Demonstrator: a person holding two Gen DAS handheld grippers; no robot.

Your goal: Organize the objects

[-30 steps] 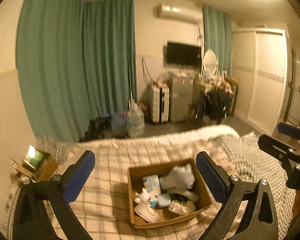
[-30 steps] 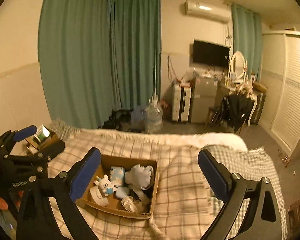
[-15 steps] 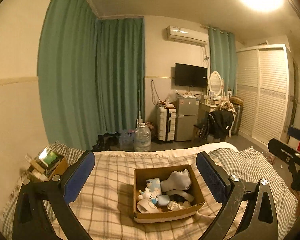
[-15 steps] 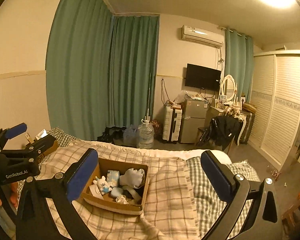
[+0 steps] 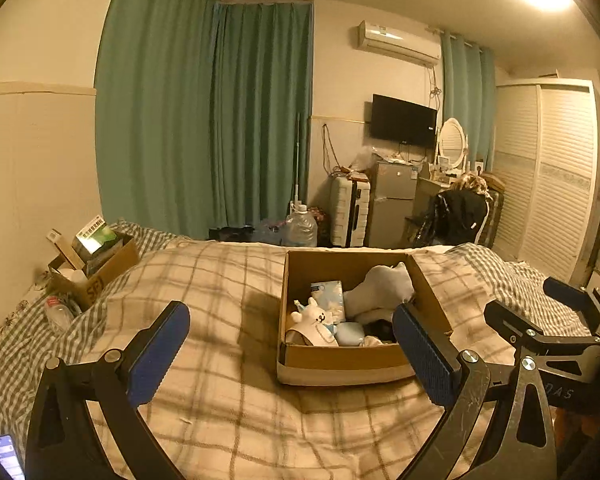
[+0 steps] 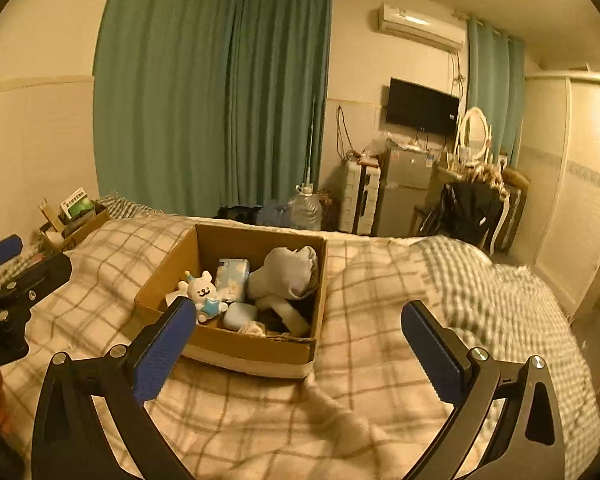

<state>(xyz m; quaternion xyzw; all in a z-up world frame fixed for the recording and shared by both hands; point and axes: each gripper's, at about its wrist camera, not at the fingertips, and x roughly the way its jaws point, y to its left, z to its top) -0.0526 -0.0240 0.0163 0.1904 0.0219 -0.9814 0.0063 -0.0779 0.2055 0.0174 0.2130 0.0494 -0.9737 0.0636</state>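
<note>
An open cardboard box (image 5: 340,360) (image 6: 256,350) sits on the checked bed cover. In it lie a white toy bear with a blue star (image 5: 314,316) (image 6: 204,292), a blue tissue pack (image 5: 328,298) (image 6: 232,278), a grey cloth (image 5: 380,290) (image 6: 284,274) and a pale blue case (image 5: 348,334) (image 6: 239,316). My left gripper (image 5: 290,354) is open and empty, above the cover just short of the box. My right gripper (image 6: 300,350) is open and empty, near the box's front right corner. Each gripper shows at the edge of the other's view.
A second cardboard box (image 5: 100,264) with packets stands at the bed's left edge by the wall, with a plastic bottle (image 5: 58,314) beside it. A phone (image 5: 8,456) shows at the lower left. Beyond the bed are a water jug (image 5: 300,230), suitcase, fridge, chair and wardrobe.
Both grippers have come lower and nearer the box, which now looks larger and sits between the fingers. Both stayed open and empty.
</note>
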